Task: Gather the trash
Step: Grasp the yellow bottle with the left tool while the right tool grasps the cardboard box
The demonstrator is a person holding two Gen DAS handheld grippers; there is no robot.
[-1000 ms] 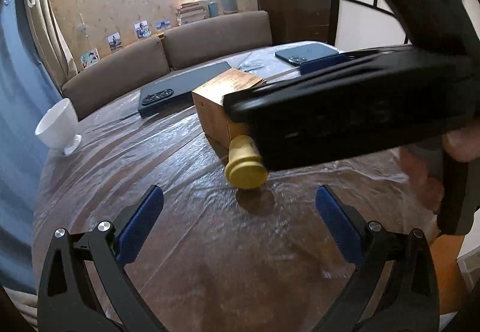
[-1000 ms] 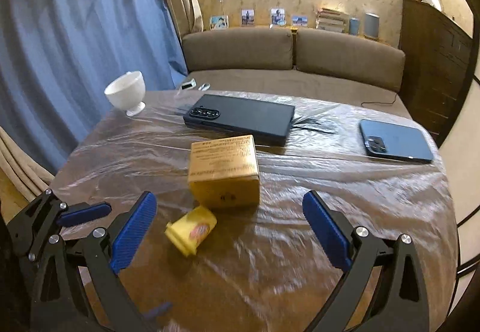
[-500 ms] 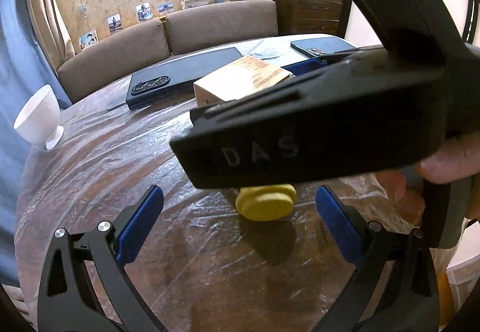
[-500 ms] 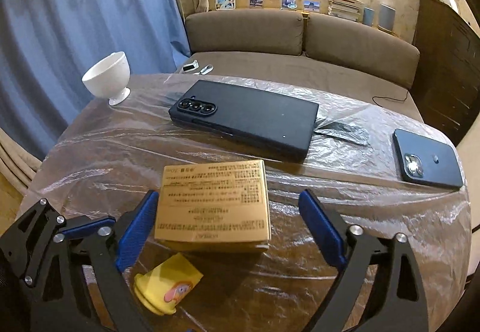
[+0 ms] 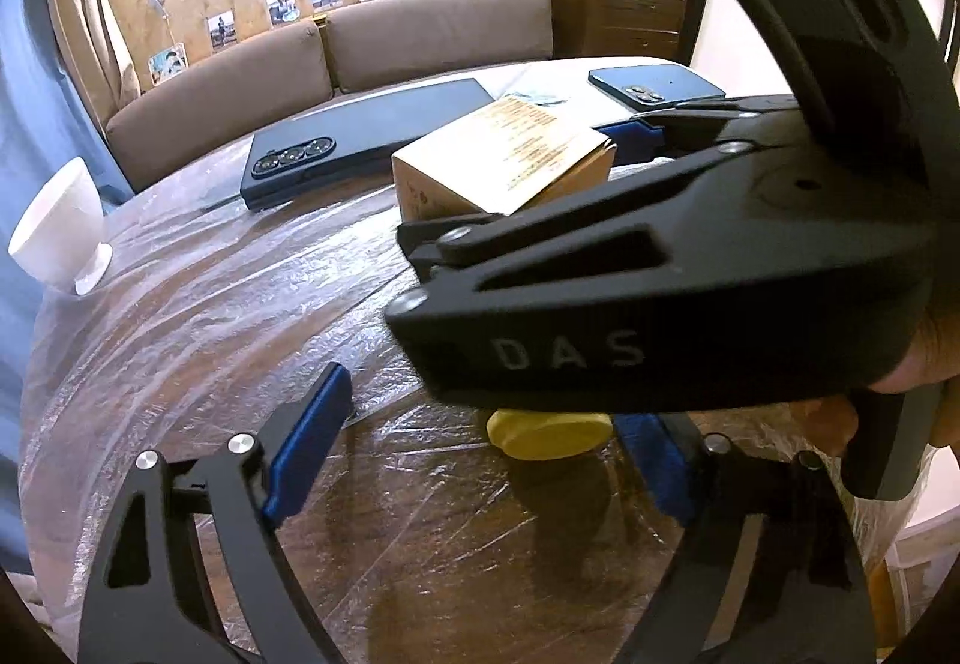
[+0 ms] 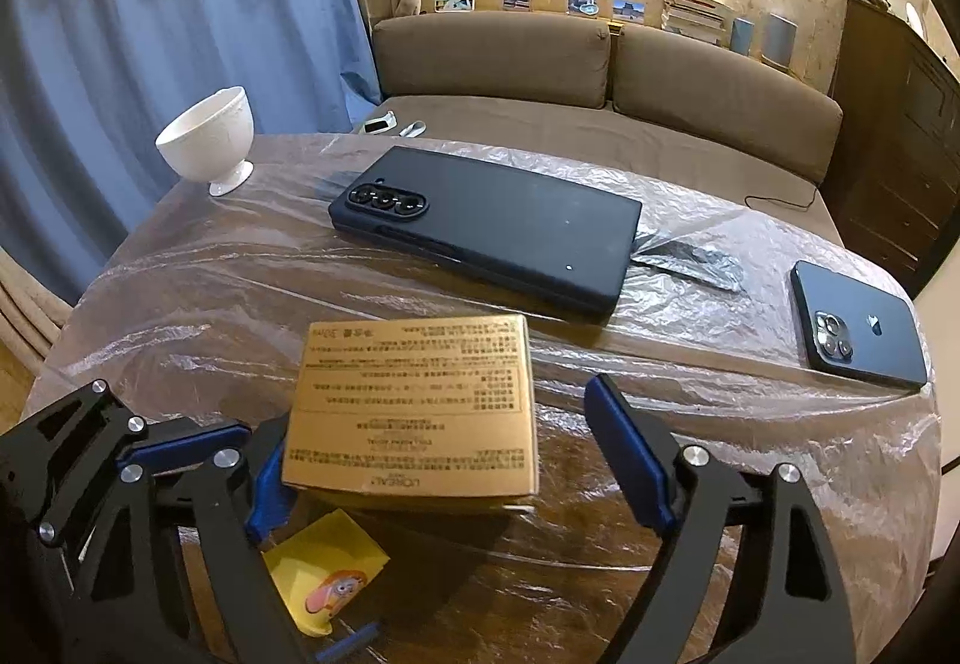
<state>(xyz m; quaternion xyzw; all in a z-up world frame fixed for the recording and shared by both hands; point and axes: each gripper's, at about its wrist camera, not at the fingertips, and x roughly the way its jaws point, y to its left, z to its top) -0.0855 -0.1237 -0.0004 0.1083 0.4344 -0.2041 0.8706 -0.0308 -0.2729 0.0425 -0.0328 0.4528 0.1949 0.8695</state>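
Box (image 6: 411,412) before big phone (image 6: 492,226), cup (image 6: 207,135) far left.

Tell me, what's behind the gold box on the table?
Behind the gold box lies a big black phone, camera side up. Past it sits a crinkly silver wrapper, partly tucked behind the phone, so its full shape is hidden. The sofa stands farther back.

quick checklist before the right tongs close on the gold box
1. Right tongs open: ok.
2. Gold box between its pads: ok; left pad close, right pad apart.
3. Yellow cup outside that gap: ok, it lies below the box.
4. Left tongs open, near the cup's base: ok.
5. Black phone and blue phone away from the grasp: ok.
6. Clearance between the two tongs: cannot tell.
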